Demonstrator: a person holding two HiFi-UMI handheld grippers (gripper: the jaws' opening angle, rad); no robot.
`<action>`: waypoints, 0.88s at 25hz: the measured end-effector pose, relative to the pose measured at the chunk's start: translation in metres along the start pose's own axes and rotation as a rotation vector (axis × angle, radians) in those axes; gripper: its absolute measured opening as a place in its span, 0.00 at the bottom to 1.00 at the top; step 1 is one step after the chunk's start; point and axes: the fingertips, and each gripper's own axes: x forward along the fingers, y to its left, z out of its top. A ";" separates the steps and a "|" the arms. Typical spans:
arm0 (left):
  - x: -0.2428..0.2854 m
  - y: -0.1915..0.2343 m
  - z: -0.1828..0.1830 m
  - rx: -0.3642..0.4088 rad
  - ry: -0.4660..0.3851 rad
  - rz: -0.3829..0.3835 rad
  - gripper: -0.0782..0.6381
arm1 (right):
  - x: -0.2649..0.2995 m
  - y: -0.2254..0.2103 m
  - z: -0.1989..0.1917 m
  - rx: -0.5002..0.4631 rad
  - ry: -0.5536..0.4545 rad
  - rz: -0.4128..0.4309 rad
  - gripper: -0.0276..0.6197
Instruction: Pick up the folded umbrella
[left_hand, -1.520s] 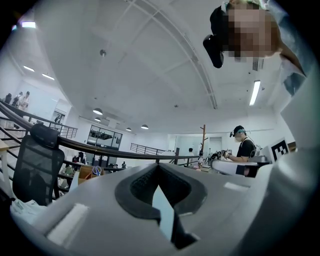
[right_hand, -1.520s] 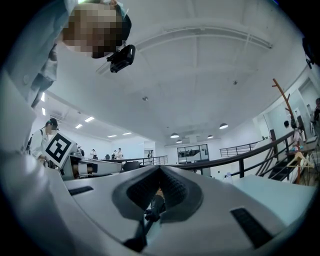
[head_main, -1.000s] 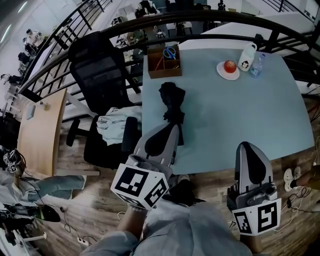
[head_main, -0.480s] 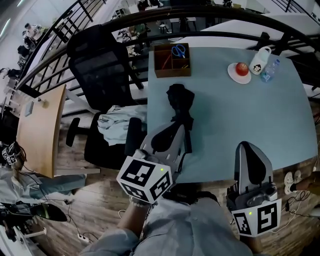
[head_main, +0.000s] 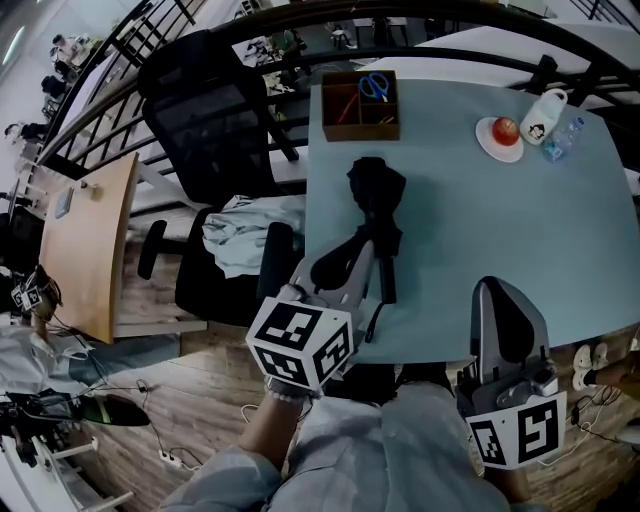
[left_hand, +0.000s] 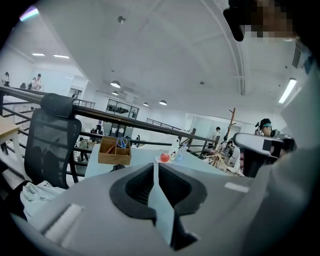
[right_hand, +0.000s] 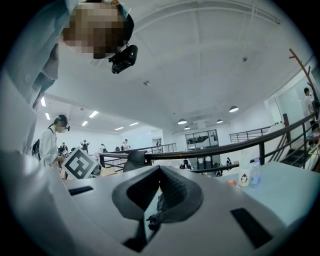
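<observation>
The right half of the head view is being filled by a pale blue rounded table (head_main: 520, 250). A black mesh office chair (head_main: 215, 130) is being kept at its left edge, with a light wooden desk (head_main: 85, 250) farther left. Brown wood-plank flooring (head_main: 190, 400) is being shown beneath. The upper left is being bounded by a black metal railing (head_main: 100, 100). In the left gripper view, a white ceiling (left_hand: 165, 45) is being lit by round lamps (left_hand: 115, 84).

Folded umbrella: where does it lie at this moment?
In the head view the folded umbrella lies on the blue table's left part, nearer than the wooden box, with the left tongs beside its near end.
</observation>
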 end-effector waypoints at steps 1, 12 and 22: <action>0.002 0.002 -0.001 -0.003 0.003 0.007 0.12 | 0.002 -0.001 0.000 0.003 0.000 0.008 0.04; 0.041 0.021 -0.014 -0.002 0.112 0.139 0.22 | 0.038 -0.029 -0.006 0.018 0.012 0.182 0.04; 0.087 0.045 -0.046 -0.017 0.261 0.241 0.36 | 0.061 -0.066 -0.031 0.072 0.090 0.292 0.04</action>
